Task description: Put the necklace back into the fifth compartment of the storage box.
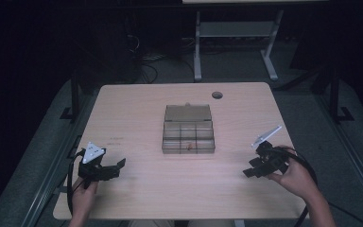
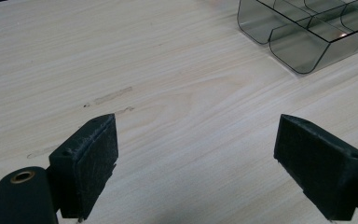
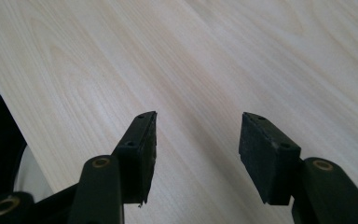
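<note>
Organizer box (image 1: 188,129) is sitting mid-table between my left gripper (image 1: 115,168) and right gripper (image 1: 251,170); both are gaping empty, its small reddish content staying too blurry to name.

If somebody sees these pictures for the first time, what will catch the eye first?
First, the clear box at the middle of the table, lid open, with a small orange bit in one front compartment. Then the left hand-held gripper and the right hand-held gripper, one at each near corner, both open with nothing between the jaws and aimed inward.
</note>
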A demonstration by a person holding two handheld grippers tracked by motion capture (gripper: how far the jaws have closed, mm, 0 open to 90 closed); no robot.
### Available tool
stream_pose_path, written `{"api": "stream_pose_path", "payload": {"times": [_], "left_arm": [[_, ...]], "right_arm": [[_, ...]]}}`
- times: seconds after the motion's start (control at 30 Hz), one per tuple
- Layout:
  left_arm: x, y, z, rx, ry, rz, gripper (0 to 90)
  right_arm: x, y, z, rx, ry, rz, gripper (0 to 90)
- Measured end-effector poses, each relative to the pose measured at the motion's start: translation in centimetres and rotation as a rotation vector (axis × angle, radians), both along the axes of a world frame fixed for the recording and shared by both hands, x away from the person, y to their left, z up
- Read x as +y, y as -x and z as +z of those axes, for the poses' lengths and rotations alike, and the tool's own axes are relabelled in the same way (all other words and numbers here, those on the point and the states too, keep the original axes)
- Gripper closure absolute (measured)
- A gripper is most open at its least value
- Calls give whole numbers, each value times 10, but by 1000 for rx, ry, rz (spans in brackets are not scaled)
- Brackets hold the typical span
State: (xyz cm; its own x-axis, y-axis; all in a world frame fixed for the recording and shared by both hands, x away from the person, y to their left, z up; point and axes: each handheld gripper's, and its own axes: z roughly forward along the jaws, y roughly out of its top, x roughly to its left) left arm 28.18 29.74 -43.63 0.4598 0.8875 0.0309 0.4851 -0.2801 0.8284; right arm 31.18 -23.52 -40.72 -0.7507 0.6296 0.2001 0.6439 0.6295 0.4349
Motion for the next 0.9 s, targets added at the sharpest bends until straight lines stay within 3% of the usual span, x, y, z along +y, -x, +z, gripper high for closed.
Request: {"api": "stream_pose_path", "payload": {"times": [0.73, 0.9], "left_arm": [[-2, 0, 0, 3, -13, -8, 131], [-1, 0, 0, 3, -10, -6, 131]], "right_arm": [[4, 35, -27, -8, -16, 0, 442], [6, 45, -28, -29, -24, -19, 438]]}}
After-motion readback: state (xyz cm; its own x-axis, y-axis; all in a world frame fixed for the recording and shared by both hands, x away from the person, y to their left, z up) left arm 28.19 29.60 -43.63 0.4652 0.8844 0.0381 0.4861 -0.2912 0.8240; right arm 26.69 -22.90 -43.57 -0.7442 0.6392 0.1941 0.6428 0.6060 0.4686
